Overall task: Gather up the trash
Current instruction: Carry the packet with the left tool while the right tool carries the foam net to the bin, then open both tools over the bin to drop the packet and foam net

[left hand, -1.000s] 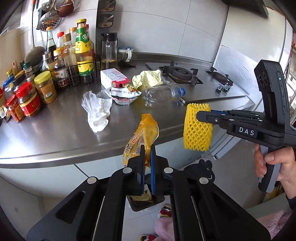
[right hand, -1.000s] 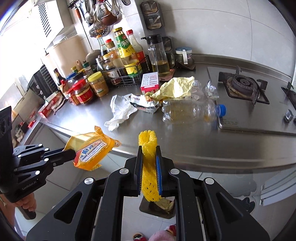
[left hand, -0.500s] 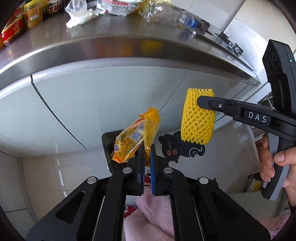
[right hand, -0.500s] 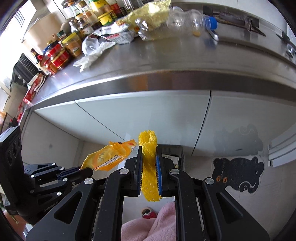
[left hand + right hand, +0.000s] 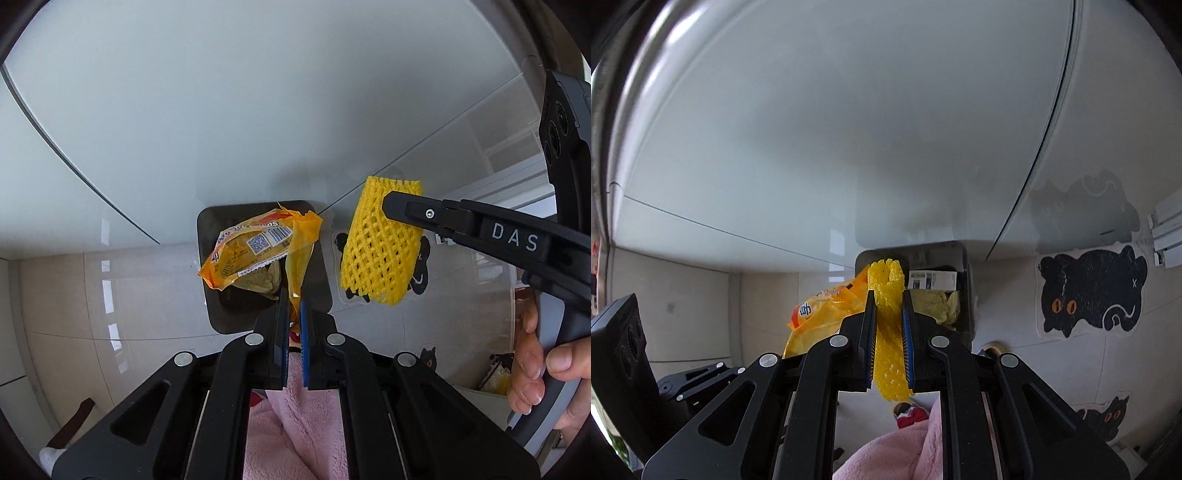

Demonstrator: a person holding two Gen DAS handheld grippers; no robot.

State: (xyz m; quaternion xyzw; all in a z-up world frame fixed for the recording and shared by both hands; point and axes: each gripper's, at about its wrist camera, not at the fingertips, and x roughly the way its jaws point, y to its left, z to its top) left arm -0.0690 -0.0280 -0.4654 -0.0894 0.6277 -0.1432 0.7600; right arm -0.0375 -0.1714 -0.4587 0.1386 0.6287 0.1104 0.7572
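— While both grippers point steeply down at the floor, what is each one carrying?

— The left gripper [image 5: 293, 295] has its jaws clenched on the tail of an orange snack wrapper [image 5: 255, 251], which hangs over the open black trash bin [image 5: 207, 236]. The right gripper [image 5: 889, 299] is clamped on a yellow foam fruit net [image 5: 886, 284], squeezed flat between the blue pads.

— Where does the net sit relative to the bin?

— In the left wrist view it is to the right of the bin, beside the wrapper, in front of a black cat floor mat [image 5: 1093, 288]. In the right wrist view its tip lines up with the bin's near left part.

— Anything already in the bin?

— A small white box [image 5: 932, 279] lies at the far side, with crumpled pale yellow paper [image 5: 942, 306] nearer. White cabinet doors [image 5: 258, 92] rise behind the bin. A hand [image 5: 535, 369] grips the right tool's handle, and pink fleece clothing [image 5: 295, 424] shows below both grippers.
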